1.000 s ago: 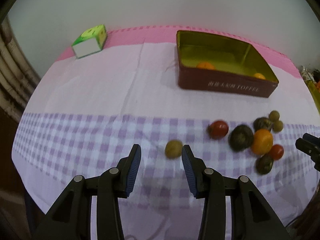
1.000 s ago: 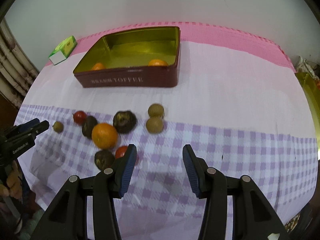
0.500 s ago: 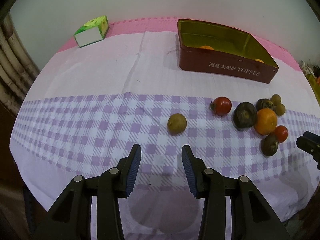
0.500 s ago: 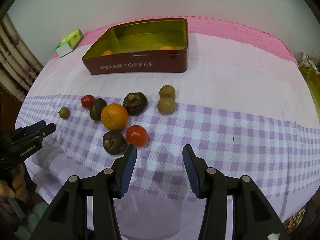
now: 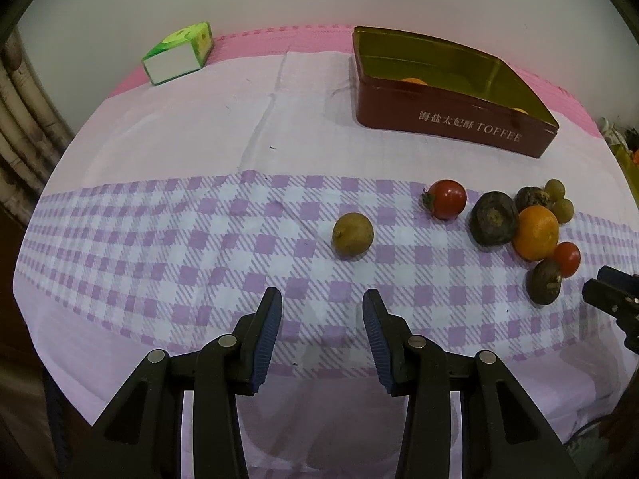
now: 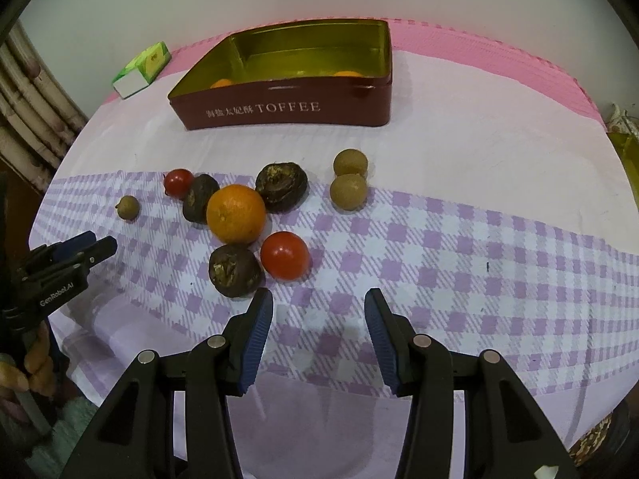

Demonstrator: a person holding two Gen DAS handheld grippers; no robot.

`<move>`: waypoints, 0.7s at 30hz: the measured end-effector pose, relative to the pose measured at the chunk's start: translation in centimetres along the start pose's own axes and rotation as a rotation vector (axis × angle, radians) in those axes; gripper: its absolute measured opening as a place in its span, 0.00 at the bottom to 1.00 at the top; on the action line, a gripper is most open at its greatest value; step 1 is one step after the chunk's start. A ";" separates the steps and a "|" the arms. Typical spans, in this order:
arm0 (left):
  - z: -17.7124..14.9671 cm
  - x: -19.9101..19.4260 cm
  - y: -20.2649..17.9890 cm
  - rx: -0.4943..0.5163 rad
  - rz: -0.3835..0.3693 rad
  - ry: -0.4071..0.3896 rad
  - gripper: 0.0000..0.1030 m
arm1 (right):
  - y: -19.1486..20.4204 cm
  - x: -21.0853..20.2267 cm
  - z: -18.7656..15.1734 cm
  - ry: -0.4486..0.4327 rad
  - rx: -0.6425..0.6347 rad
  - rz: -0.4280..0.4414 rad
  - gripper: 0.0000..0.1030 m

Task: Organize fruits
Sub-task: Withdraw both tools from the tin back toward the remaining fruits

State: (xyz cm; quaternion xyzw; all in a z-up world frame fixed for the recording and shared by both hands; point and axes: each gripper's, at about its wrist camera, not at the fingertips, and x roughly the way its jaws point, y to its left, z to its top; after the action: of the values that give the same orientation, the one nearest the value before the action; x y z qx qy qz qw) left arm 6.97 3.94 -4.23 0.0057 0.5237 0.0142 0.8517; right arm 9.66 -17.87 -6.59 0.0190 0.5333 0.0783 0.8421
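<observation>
Loose fruit lies on the checked tablecloth. An olive-brown small fruit (image 5: pixel 353 235) sits alone, just ahead of my left gripper (image 5: pixel 321 299), which is open with nothing between its fingers. To the right is a cluster: an orange (image 6: pixel 236 213), a red tomato (image 6: pixel 285 255), a dark wrinkled fruit (image 6: pixel 235 270), two more dark fruits, a small tomato (image 6: pixel 178 181) and two olive-brown fruits (image 6: pixel 348 191). My right gripper (image 6: pixel 319 299) is open and empty, just short of the red tomato and the dark fruit. A red toffee tin (image 6: pixel 279 107) at the back holds two oranges.
A green and white carton (image 5: pixel 178 52) lies at the back left near the wall. The cloth hangs over the table's near edge under both grippers. In the right wrist view a hand holds the left gripper (image 6: pixel 68 255). Curtains hang at far left.
Both grippers have drawn back toward the near table edge, so the fruits now lie farther ahead of the fingertips. The jaws keep the same gap. No fruit has moved.
</observation>
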 end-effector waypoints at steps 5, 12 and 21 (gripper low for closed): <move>0.0 0.2 0.1 -0.002 -0.002 0.003 0.42 | 0.4 0.5 -0.1 0.009 -0.017 0.006 0.44; -0.1 0.7 0.5 -0.009 -0.015 0.007 0.43 | 0.9 1.7 0.2 0.026 -0.030 0.002 0.44; 0.1 1.2 0.9 -0.012 -0.029 0.011 0.43 | 1.4 2.8 0.7 0.033 -0.048 -0.012 0.41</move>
State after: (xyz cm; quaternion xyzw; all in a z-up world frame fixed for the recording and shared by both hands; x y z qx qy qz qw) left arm 7.61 4.86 -5.24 -0.0072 0.5285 0.0051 0.8489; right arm 11.29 -16.05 -8.60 -0.0054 0.5451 0.0864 0.8339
